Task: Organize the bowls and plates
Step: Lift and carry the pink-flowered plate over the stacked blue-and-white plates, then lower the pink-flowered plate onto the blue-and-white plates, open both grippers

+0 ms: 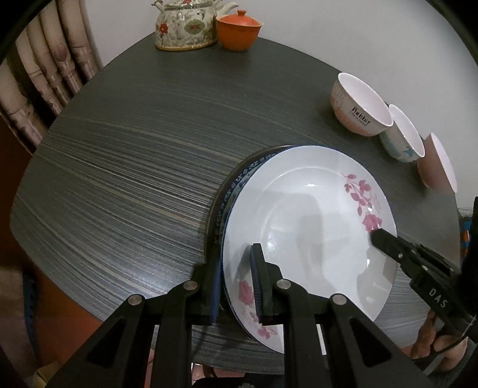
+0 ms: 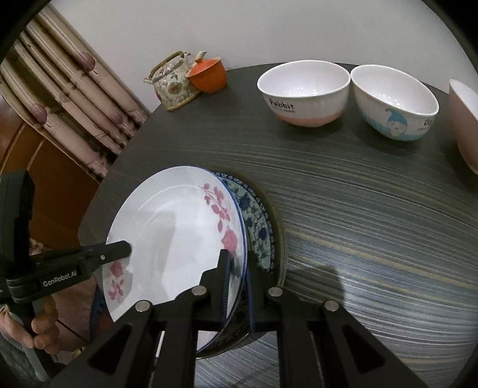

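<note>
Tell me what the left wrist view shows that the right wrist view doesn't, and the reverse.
Left wrist only: the right gripper reaching onto the plate stack's far rim.
Right wrist only: the left gripper, a hand gripping its handle, and the blue cartoon on the middle bowl.
Both: the pink-flowered top plate, three bowls, teapot, orange lidded cup, curtain.

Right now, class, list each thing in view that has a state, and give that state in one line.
Left gripper: shut on the plate stack's rim.
Right gripper: shut on the opposite rim.
Pink-flowered plate: topmost, empty.
Blue-patterned plate: beneath it, edge showing.
Rabbit bowl: upright, empty.
Blue cartoon bowl: upright, empty.
Orange cup: lid on.
Teapot: lid on.
</note>
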Demonstrator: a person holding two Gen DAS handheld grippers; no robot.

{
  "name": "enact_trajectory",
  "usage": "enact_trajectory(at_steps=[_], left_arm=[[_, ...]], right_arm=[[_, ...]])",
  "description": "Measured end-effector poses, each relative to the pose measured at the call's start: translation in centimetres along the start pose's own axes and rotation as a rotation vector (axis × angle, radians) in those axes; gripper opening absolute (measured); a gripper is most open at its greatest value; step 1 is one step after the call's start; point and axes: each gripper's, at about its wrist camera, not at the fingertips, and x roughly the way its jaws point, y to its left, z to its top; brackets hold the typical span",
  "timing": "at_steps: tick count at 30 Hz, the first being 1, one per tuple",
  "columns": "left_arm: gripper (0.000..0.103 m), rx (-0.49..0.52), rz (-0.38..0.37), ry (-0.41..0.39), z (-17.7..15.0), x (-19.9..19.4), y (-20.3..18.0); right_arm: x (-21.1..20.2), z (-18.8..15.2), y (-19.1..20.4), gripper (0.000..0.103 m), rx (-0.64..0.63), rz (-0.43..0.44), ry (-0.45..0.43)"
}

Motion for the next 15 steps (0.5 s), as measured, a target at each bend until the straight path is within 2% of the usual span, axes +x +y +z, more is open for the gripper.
enact_trajectory(at_steps=[10,15], left_arm=[[0.016,0.056,0.051,-0.014,0.1,0.7,-1.2],[0.017,0.086,0.089,-0.014,0.1,0.9,-2.0]], right_arm=[[1.3,0.7,0.3,0.013,0.005,-0.037,0.025],[1.4,1.2,1.1,0.013,-0.02,-0.096,0.039]])
